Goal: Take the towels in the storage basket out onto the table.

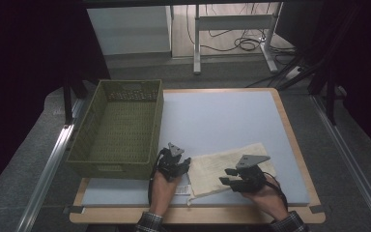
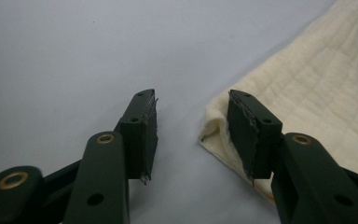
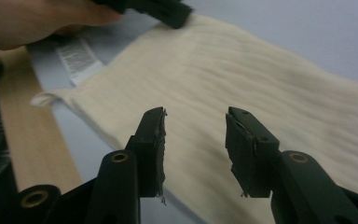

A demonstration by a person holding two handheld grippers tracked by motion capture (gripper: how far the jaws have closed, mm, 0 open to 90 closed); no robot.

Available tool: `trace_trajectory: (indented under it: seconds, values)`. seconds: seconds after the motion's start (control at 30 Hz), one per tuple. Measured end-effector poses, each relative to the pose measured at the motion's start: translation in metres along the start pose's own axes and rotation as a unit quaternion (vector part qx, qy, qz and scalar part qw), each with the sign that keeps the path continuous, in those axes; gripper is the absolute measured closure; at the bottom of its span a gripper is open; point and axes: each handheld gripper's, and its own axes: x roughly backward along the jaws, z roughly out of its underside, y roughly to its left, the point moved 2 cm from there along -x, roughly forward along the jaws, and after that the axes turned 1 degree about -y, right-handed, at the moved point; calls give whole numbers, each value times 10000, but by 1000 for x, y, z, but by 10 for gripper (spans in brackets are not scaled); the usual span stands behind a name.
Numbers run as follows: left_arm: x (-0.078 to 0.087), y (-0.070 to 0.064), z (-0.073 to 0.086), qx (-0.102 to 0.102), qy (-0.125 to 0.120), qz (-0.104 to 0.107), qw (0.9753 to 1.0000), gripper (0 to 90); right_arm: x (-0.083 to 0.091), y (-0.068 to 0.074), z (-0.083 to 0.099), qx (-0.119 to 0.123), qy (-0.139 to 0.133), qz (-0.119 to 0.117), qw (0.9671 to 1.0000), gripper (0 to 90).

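I see the cream towel [image 1: 229, 167] lying flat on the tabletop [image 1: 222, 121], soft and limp, probably light. My left gripper [image 2: 191, 135] and right gripper [image 3: 193, 149] have fingers wide, holding nothing; I'd pinch the folded corner [image 2: 214, 128]

Dim room, dark edges, soft close-ups

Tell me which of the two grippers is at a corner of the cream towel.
The left gripper: its open jaws straddle a folded corner of the cream towel. The right gripper, also open, hovers over the towel's middle, away from any corner.
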Motion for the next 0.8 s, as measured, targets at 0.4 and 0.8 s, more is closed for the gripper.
trace_trajectory:
  seconds: [0.4,0.8]
  values:
    - [0,0,0,-24,13,5,10000,533,-39,52,-10,419,180,-731,9963,582]
    - [0,-1,0,-105,-12,111,9999,592,-60,75,-12,1018,309,-375,9936,682]
